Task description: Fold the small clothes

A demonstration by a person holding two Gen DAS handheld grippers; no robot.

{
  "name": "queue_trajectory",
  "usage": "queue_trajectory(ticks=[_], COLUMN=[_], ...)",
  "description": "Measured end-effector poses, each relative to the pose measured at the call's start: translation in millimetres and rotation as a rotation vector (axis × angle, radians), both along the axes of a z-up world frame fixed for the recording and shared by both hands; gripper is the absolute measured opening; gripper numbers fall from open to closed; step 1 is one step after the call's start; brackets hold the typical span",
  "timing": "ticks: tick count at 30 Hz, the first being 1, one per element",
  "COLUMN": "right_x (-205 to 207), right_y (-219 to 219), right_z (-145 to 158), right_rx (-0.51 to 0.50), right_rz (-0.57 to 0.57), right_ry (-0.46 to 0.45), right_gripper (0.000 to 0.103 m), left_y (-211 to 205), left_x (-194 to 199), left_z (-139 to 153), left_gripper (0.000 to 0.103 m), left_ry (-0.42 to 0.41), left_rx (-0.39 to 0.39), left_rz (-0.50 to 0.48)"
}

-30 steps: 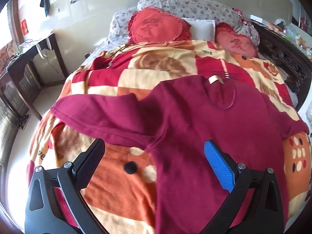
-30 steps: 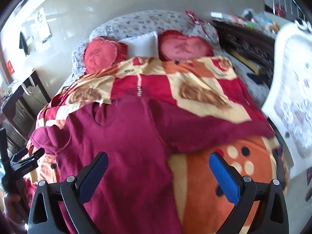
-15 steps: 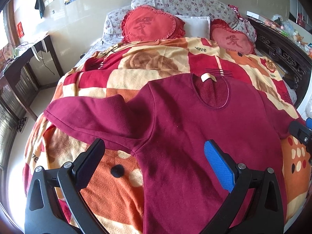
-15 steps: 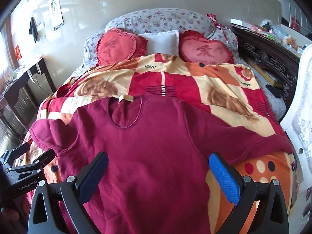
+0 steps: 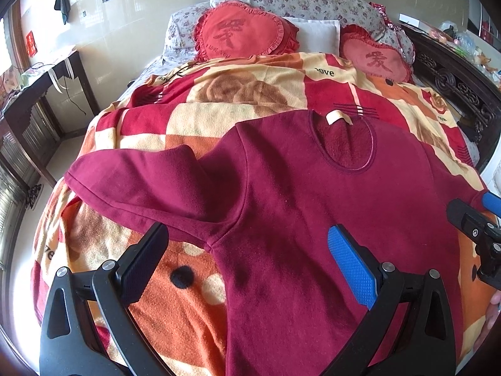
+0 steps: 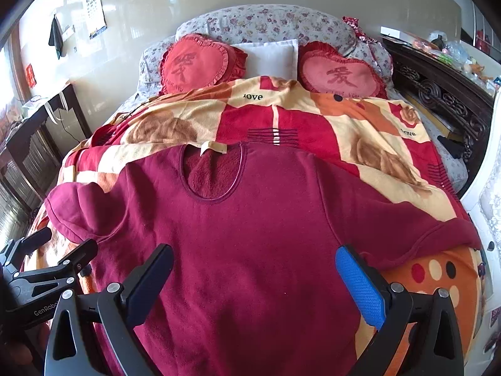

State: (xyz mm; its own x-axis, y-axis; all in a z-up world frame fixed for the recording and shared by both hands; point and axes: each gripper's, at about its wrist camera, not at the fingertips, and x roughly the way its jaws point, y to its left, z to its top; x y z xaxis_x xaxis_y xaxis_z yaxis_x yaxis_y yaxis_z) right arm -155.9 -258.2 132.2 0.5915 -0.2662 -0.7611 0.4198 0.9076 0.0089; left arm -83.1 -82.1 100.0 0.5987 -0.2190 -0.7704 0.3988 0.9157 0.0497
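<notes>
1. The maroon sweater point(image 6: 250, 250) lies face up and spread flat across the patterned blanket point(image 6: 313, 131) on the bed, filling the centre and lower part of both wrist views, its round neckline point(image 6: 213, 175) toward the pillows at the top of the frame.
2. No fold shows yet: the body is opened out full width and both sleeves lie out to the sides. The left sleeve point(image 5: 141, 181) reaches toward the left edge of the left wrist view, with a soft ridge where it buckles; the right sleeve point(image 6: 407, 228) runs to the right edge of the right wrist view.
3. The left claw point(image 5: 247, 266) hangs over the armpit area with its two fingers wide apart and nothing between them.
4. The right claw point(image 6: 253, 285) hovers over the lower chest, fingers likewise spread and empty.
5. My reading: the laying-out is finished and the folding itself has not begun. Left to do are bringing each sleeve in over the body, then doubling the body over.
6. The hem lies below the frame edge, so its state cannot be told.
</notes>
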Motion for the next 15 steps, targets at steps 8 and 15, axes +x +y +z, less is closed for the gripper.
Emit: queue_trajectory(ticks=[8, 15], right_x=[11.2, 23.3], right_y=[2.2, 6.8], right_z=[-5.8, -8.5], right_rx=[0.008, 0.010], right_rz=[0.011, 0.026], right_ry=[0.012, 0.015], right_gripper=[0.102, 0.103], left_y=[-1.0, 1.8], left_x=[5.9, 12.0], left_z=[-5.5, -7.8], left_gripper=[0.102, 0.102], left_ry=[0.016, 0.022], left_rx=[-0.002, -0.002], left_rz=[0.002, 0.015])
